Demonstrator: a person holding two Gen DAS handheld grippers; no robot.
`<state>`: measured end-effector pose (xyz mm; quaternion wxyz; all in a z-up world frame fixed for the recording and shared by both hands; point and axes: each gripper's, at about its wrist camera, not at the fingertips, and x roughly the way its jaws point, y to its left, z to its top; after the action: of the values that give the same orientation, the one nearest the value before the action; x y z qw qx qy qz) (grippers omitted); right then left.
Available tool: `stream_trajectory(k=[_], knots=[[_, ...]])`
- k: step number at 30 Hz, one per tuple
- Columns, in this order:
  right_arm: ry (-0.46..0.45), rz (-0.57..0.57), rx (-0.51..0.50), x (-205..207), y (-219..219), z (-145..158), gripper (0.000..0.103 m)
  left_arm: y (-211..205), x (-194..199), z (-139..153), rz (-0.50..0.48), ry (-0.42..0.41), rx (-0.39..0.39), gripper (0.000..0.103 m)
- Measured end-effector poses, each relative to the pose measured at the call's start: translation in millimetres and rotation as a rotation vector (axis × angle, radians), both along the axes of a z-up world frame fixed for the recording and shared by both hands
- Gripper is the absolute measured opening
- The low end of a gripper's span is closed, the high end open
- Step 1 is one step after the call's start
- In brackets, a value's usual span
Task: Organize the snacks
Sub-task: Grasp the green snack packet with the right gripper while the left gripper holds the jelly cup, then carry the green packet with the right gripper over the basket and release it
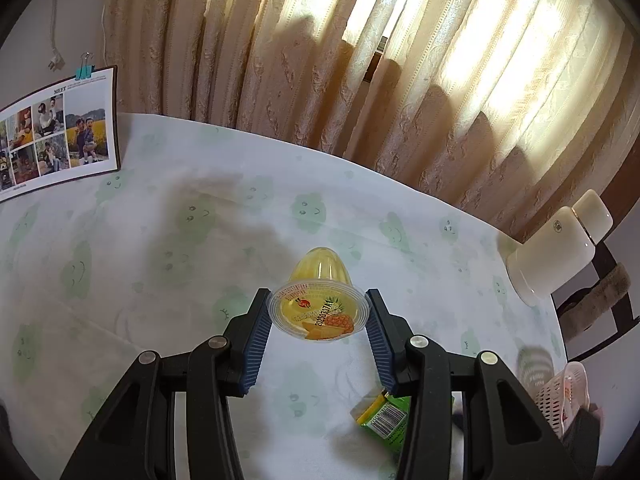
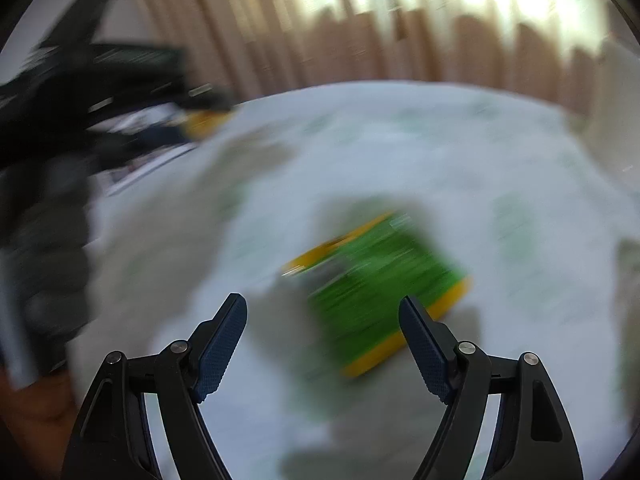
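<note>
Holding a yellow jelly cup [image 1: 319,309] above the table [image 1: 160,240], we have our left gripper [image 1: 318,316] with its jaws pinching the cup's lidded rim from both sides. Our right gripper [image 2: 323,322] has its jaws spread and empty, aimed at a green packet [image 2: 380,288] lying flat on the cloth, badly blurred in that view. A pink basket [image 1: 568,394] sits at the table's right edge, with something inside that we cannot identify. We judge sorting barely begun: 1 snack gripped, 1 left on the table.
</note>
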<state>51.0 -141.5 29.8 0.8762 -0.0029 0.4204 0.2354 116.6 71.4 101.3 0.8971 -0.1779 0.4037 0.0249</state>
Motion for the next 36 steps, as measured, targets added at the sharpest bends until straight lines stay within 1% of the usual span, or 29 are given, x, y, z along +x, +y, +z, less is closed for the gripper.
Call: stream_trajectory(k=[3,6,7,9,10,14,16,17,20,22,24,26,30,32,36], knots=[[-0.037,-0.032,-0.040,24.6,-3.5,-0.3,0.079,-2.9,0.4,-0.8,-0.009,0.002,0.005,0.042],[-0.036,-0.001,-0.069,47.9,2.4,-3.1,0.079,-3.7,0.9,-1.0,-0.017,0.002,0.009,0.042],[-0.021,0.009,-0.064,55.3,4.1,-5.9,0.079,-3.1,0.8,-0.6,-0.017,0.000,0.008,0.042],[0.042,0.050,-0.031,62.8,5.3,-11.7,0.079,-2.4,0.8,-0.3,-0.013,-0.001,0.007,0.042],[0.057,0.066,-0.024,62.3,7.6,-14.5,0.079,-1.1,1.1,0.0,-0.009,-0.002,0.005,0.042],[0.038,0.161,-0.057,38.8,16.1,-16.0,0.079,0.3,2.6,-2.2,0.003,0.007,-0.001,0.042],[0.021,0.212,-0.090,26.2,22.2,-17.3,0.081,-1.0,3.2,-3.3,0.001,0.013,0.001,0.042],[0.009,0.234,-0.113,19.6,25.1,-18.9,0.082,-2.1,3.3,-3.4,0.000,0.014,0.002,0.042],[0.000,0.263,-0.137,5.8,28.7,-21.9,0.088,-2.5,3.7,-3.3,-0.005,0.013,0.001,0.042],[-0.018,0.285,-0.186,-1.9,35.4,-24.1,0.089,-2.9,3.6,-2.8,-0.009,0.011,0.001,0.042],[-0.037,0.287,-0.237,-7.0,41.8,-25.5,0.090,-2.3,3.2,-2.4,-0.010,0.009,0.000,0.042],[-0.030,0.272,-0.228,-4.3,40.9,-26.8,0.089,-1.2,2.4,-1.8,-0.011,0.005,-0.004,0.042],[-0.029,0.200,-0.229,-4.2,40.4,-25.0,0.079,-0.4,0.7,0.5,-0.010,-0.001,-0.011,0.042],[-0.030,0.176,-0.223,-4.1,39.4,-24.1,0.076,-1.2,-0.3,1.8,-0.013,-0.004,-0.013,0.042],[-0.034,0.132,-0.174,-12.5,29.3,-17.1,0.075,-4.4,-2.2,4.2,-0.023,-0.011,-0.017,0.042]])
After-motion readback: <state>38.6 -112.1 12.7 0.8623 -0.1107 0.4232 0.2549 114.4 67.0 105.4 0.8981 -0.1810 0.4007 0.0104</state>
